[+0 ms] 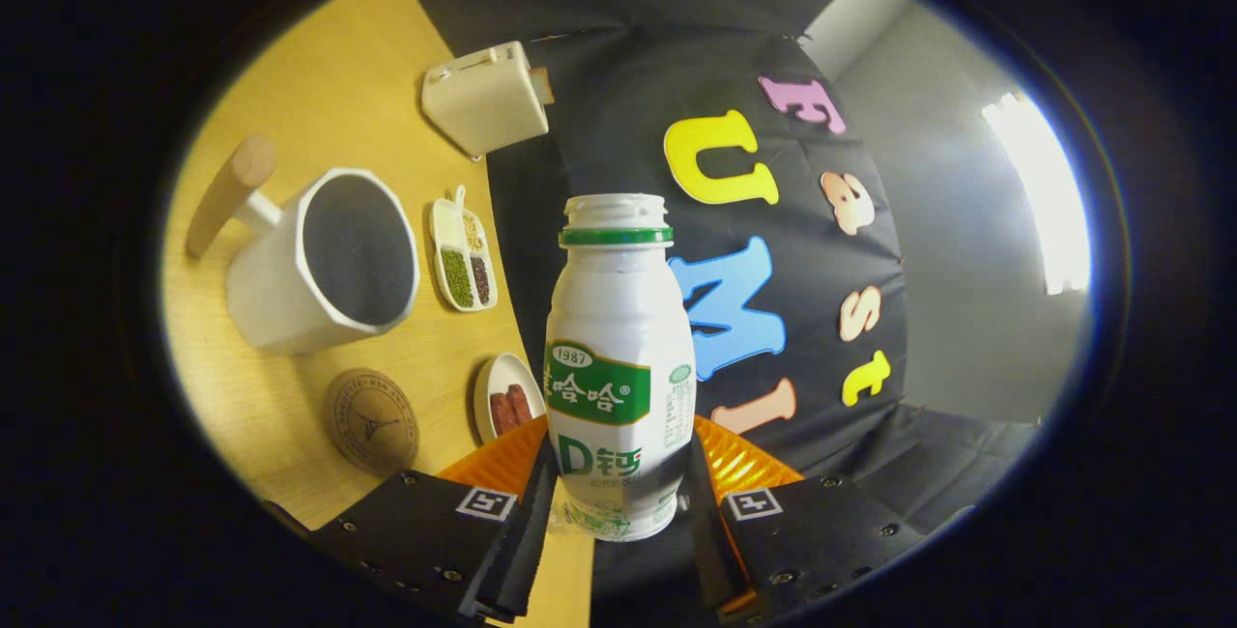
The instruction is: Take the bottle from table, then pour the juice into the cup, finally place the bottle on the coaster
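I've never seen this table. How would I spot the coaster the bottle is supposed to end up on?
Start at the big white cup with the wooden handle on the yellow table. Right beside it, toward the gripper shut on the bottle, lies the coaster. It is the one flat brown disc; its neighbours are white dishes holding food.

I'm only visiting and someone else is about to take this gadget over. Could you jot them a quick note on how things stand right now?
Gripper: shut on the bottle, both fingers pressing its lower sides; the bottle is off the table and has no cap.
Cup: white, with a wooden handle, standing on the table beyond the left finger.
Coaster: round, on the table between the cup and the left finger, nothing on it.
Done: bottle picked up.
Left: pour into the cup, then set the bottle on the coaster. I cannot tell whether any juice is in the cup.
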